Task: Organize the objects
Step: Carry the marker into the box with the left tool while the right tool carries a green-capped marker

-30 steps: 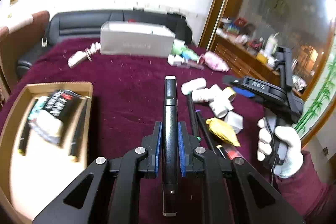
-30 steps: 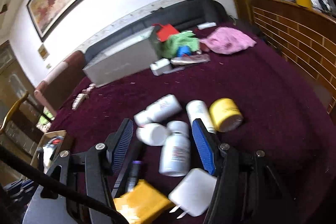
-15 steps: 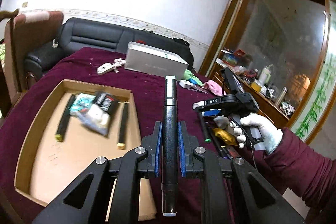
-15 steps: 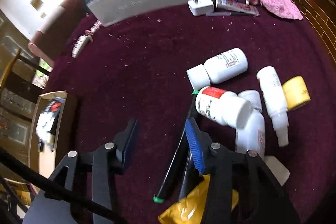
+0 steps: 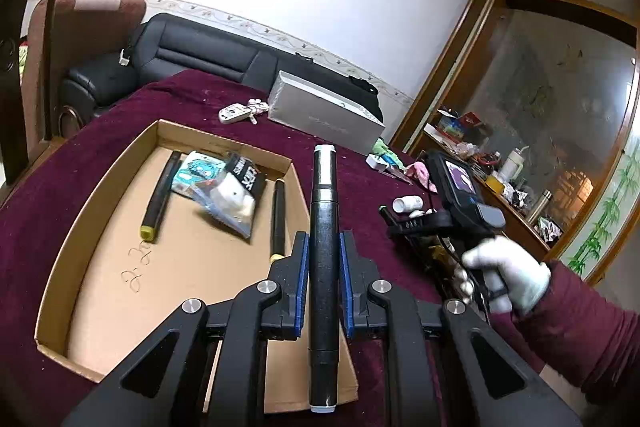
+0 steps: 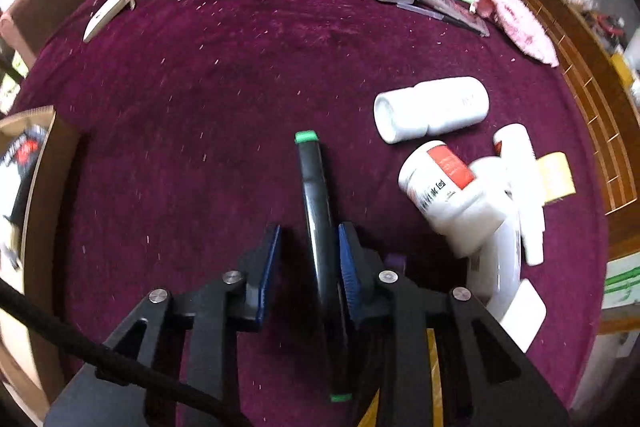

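Already your left gripper [image 5: 323, 287] was clamped on the white-capped marker [image 5: 324, 227] above the cardboard box [image 5: 100, 203], where two markers lay, so it likely belonged there. Your right gripper [image 6: 308, 263] was closing around the green-capped marker [image 6: 314, 195] on the cloth; only one pad touched it.

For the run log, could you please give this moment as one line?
left gripper: shut on white-capped marker | right gripper: closing around green-capped marker | cardboard box: two markers, packets
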